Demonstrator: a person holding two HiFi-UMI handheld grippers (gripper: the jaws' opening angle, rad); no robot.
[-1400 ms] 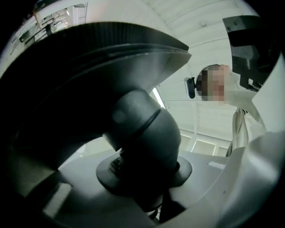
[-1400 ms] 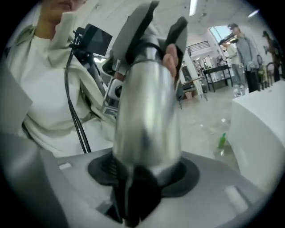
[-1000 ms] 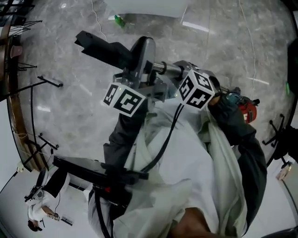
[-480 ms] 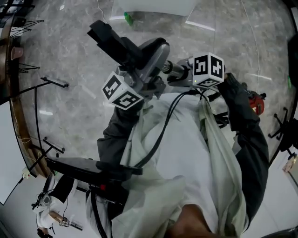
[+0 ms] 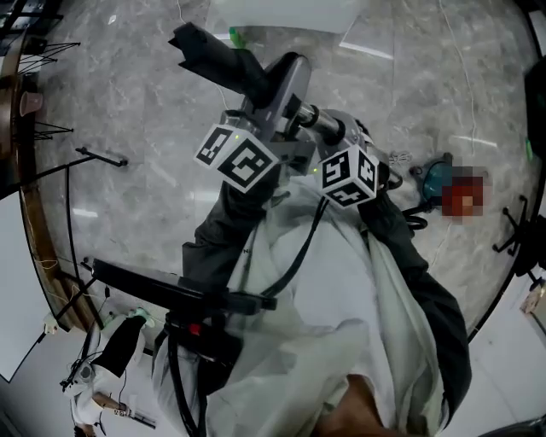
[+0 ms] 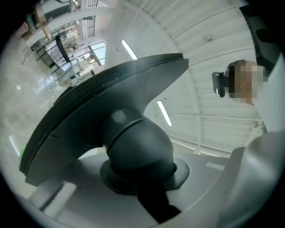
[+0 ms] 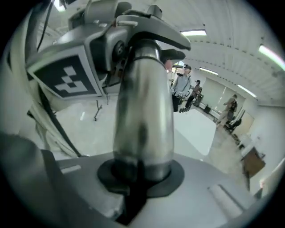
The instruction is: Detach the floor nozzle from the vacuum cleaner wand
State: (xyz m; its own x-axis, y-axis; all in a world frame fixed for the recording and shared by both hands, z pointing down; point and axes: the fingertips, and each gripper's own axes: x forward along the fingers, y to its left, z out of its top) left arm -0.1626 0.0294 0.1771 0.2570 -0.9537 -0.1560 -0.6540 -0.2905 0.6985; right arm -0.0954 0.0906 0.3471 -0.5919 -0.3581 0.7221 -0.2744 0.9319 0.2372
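The dark floor nozzle (image 5: 223, 56) is held up in front of me, its grey neck housing (image 5: 287, 85) joined to the silver wand (image 5: 319, 125). My left gripper (image 5: 271, 128), below its marker cube (image 5: 240, 159), has just been closing its jaws; the nozzle's round black neck joint (image 6: 138, 149) sits between them and they are shut on it (image 6: 142, 182). My right gripper (image 5: 331, 141), by its own cube (image 5: 348, 175), is shut on the wand tube (image 7: 142, 116), which rises from between its jaws (image 7: 139, 176).
Marble floor lies below. Black stand legs (image 5: 95, 155) spread at the left, a green item (image 5: 235, 36) and a white box (image 5: 281, 13) sit at the top, and a teal device (image 5: 433, 175) lies at the right. People (image 7: 181, 85) stand far off.
The nozzle has swung up and to the right. The right gripper's cube has dropped down and to the left, closer to the left cube, uncovering the device on the floor at the right.
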